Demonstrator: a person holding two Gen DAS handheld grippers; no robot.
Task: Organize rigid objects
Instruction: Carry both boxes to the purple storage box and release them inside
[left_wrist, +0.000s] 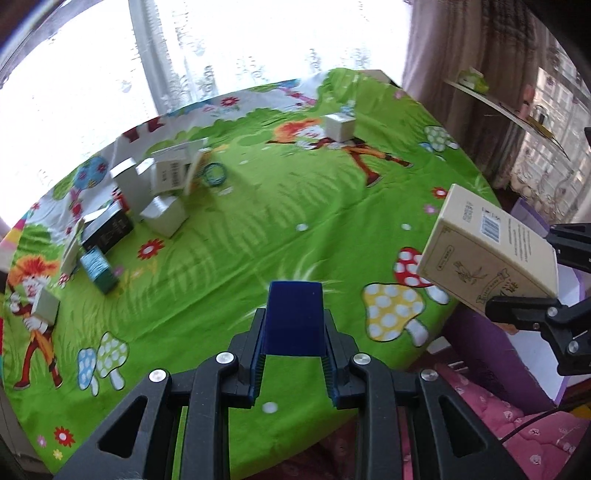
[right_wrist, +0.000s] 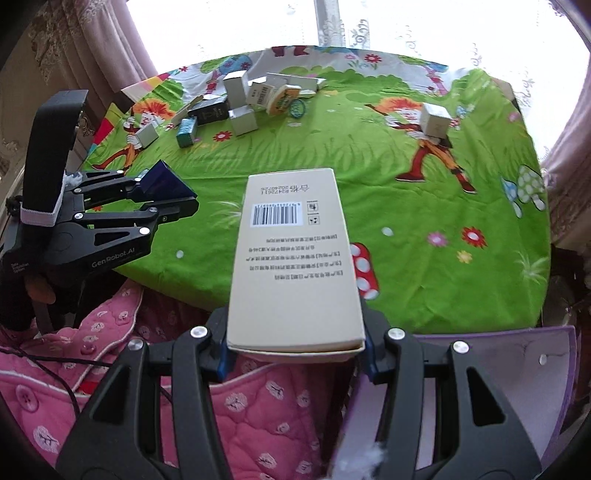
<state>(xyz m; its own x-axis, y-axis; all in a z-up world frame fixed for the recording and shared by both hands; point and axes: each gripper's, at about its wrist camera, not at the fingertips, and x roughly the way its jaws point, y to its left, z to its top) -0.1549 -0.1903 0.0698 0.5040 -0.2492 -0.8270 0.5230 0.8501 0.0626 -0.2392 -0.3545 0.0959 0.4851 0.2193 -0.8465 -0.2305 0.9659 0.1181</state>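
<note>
Rigid objects, mostly small cartons, lie on a table under a green cartoon-print cloth (left_wrist: 258, 229), and two of them are carried in the grippers.

Left wrist view: the left gripper (left_wrist: 294, 332) has its jaws closed on a dark blue box (left_wrist: 294, 314), which stands between the pads at 6 o'clock, above the near part of the cloth. At 3 o'clock the right gripper (left_wrist: 546, 280) clamps a cream carton (left_wrist: 487, 258) bearing a barcode; the carton is tilted and sits over the table's edge. At 10 o'clock is a loose cluster: white cartons (left_wrist: 162, 216), a black box (left_wrist: 107, 229), a teal box (left_wrist: 98, 267) and a teal ring (left_wrist: 214, 173) just beside an upright carton. A single white cube-shaped box (left_wrist: 340, 125) stands apart at 12 o'clock. A further white box (left_wrist: 46, 304) lies at 9 o'clock.

Right wrist view: the cream carton (right_wrist: 295, 266) fills the centre, its barcoded face upward, pinched at its near end by the right gripper's (right_wrist: 295, 350) blue pads. The left gripper (right_wrist: 162, 199) shows at 9 o'clock with the dark blue box (right_wrist: 166, 181) between its fingers. The cluster lies at 11 o'clock, the lone white box (right_wrist: 436, 120) at 1 o'clock. Pink quilted fabric (right_wrist: 240, 406) lies below the table edge at 7 o'clock; a purple-sided container (right_wrist: 517, 369) lies at 4 o'clock.
</note>
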